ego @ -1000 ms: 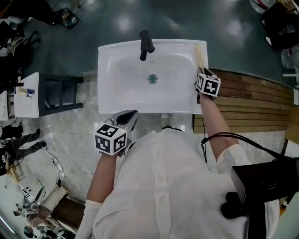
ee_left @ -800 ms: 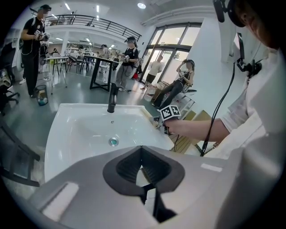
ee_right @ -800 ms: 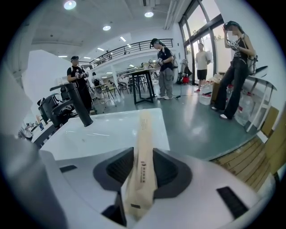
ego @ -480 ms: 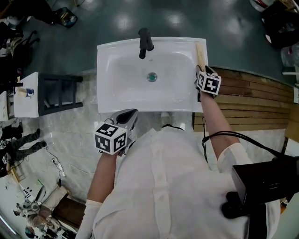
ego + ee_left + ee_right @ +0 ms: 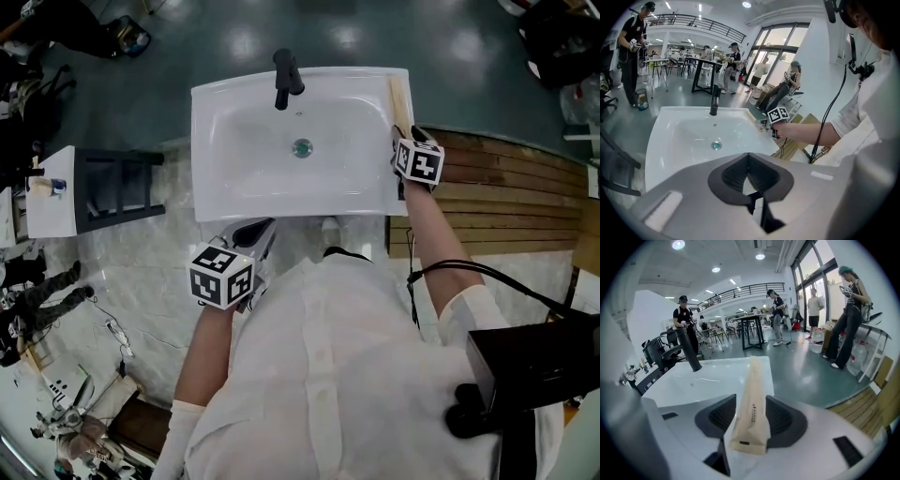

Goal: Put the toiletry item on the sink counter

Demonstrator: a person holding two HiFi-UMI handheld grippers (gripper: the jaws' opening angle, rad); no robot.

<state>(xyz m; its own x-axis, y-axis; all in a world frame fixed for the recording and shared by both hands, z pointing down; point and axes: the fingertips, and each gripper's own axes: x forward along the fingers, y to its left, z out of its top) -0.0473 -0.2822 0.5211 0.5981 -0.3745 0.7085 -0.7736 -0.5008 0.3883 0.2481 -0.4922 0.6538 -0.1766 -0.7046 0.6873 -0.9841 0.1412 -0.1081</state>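
The toiletry item, a long beige packet (image 5: 400, 98), lies along the right rim of the white sink (image 5: 216, 112). My right gripper (image 5: 405, 131) is at the packet's near end. In the right gripper view its jaws are opening, and the packet (image 5: 753, 380) lies lengthwise between the dark pads (image 5: 717, 416), resting on the rim with neither pad pressing on it. My left gripper (image 5: 262, 228) hovers at the sink's front edge. In its own view the left gripper (image 5: 748, 157) is shut with nothing in it.
A black faucet (image 5: 284, 77) stands at the back of the basin above the drain (image 5: 302, 147). A black-and-white stand (image 5: 94, 187) is to the left and a wooden slat platform (image 5: 506, 197) to the right. Several people stand in the hall behind (image 5: 776, 315).
The sink has slid slightly up in the head view. My right gripper stays at the right rim over the packet's near end. The left gripper has not moved.
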